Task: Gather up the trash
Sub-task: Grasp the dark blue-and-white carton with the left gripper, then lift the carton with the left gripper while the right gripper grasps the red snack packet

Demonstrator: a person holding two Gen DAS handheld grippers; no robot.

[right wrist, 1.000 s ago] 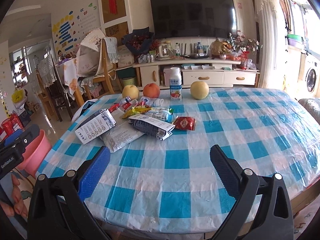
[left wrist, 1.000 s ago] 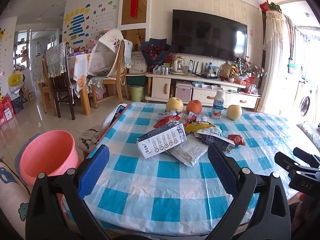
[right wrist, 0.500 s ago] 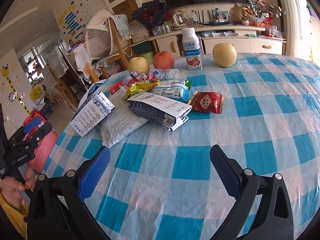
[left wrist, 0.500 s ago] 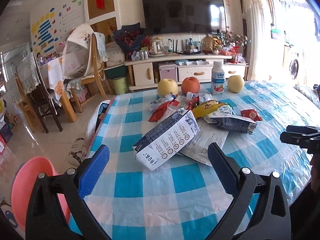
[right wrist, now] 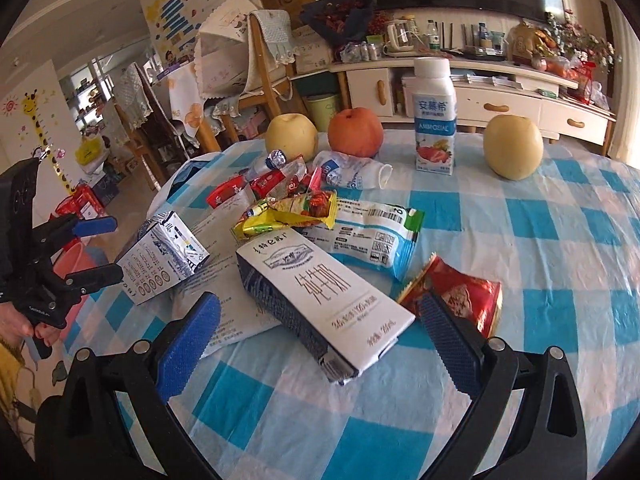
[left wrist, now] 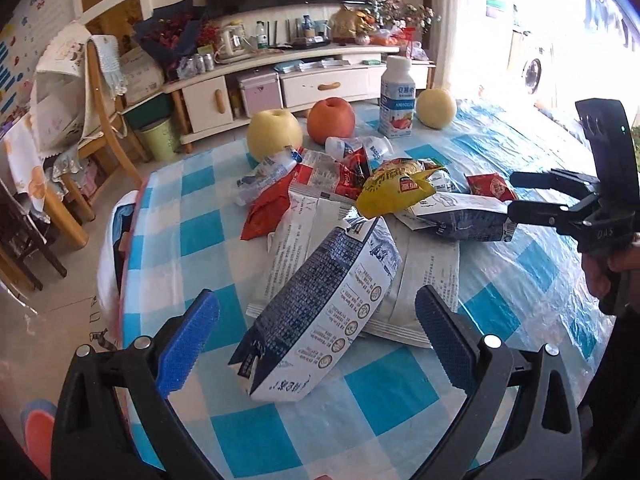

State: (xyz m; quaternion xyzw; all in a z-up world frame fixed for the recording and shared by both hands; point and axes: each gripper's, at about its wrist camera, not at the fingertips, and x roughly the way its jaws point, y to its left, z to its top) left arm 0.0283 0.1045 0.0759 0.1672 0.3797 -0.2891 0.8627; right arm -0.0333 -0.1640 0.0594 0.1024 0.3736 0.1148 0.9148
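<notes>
Blue-padded left tongs [left wrist: 316, 344] wide open, straddling milk carton [left wrist: 320, 316] | right tongs [right wrist: 320, 340] wide open, empty, low over table

You see a blue-and-white checked plastic tablecloth [right wrist: 540, 240]; at its twelve o'clock, a round orange-red apple [right wrist: 354, 131]. The crinkled yellow snack wrapper [left wrist: 394, 192] and flat red foil sachet [right wrist: 464, 296] shine.

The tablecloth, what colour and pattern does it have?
The tablecloth is blue-and-white checked, clearest in the right wrist view.
</notes>
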